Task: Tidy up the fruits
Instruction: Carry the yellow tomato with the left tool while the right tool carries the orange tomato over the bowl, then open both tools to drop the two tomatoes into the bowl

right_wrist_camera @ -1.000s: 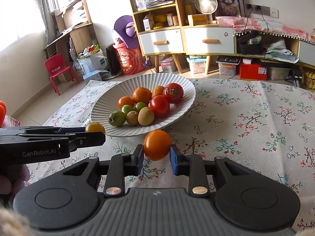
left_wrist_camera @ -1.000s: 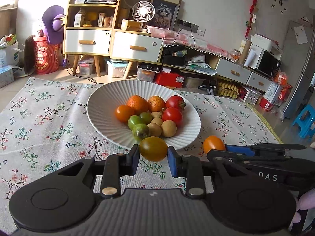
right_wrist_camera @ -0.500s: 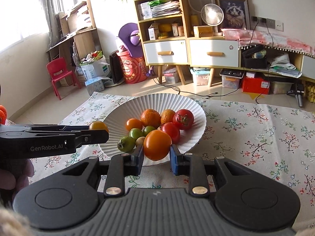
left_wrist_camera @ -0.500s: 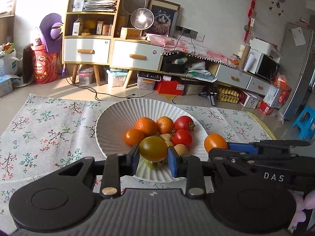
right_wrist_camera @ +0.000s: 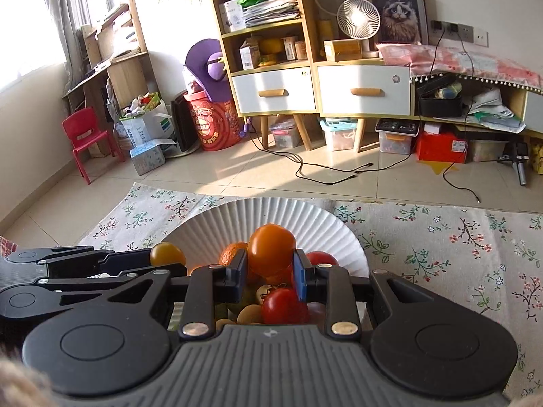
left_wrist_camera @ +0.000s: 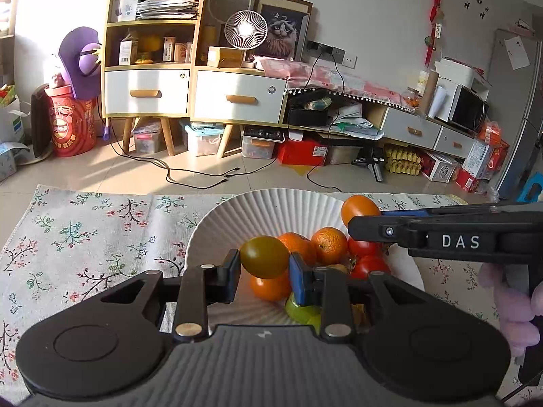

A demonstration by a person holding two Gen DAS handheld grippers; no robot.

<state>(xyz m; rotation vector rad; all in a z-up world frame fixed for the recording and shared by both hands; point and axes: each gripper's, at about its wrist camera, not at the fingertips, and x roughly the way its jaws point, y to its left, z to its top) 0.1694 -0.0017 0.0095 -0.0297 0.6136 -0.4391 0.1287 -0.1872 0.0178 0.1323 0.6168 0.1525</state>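
Ribbed white plate [left_wrist_camera: 271, 208] on floral-clothed bench [left_wrist_camera: 85, 234], piled with fruit. Left claw [left_wrist_camera: 264, 273] clamped on yellow-green tomato [left_wrist_camera: 264, 260], right claw [right_wrist_camera: 269, 268] on orange tomato [right_wrist_camera: 271, 244], both above plate. Probably light, smooth-skinned, slippery, bruisable; best pinched gently across widest part.

Small white fan [left_wrist_camera: 245, 30] and cat picture [left_wrist_camera: 282, 31] on white-drawered cabinet [left_wrist_camera: 237, 95], red chair [right_wrist_camera: 87, 135] by window
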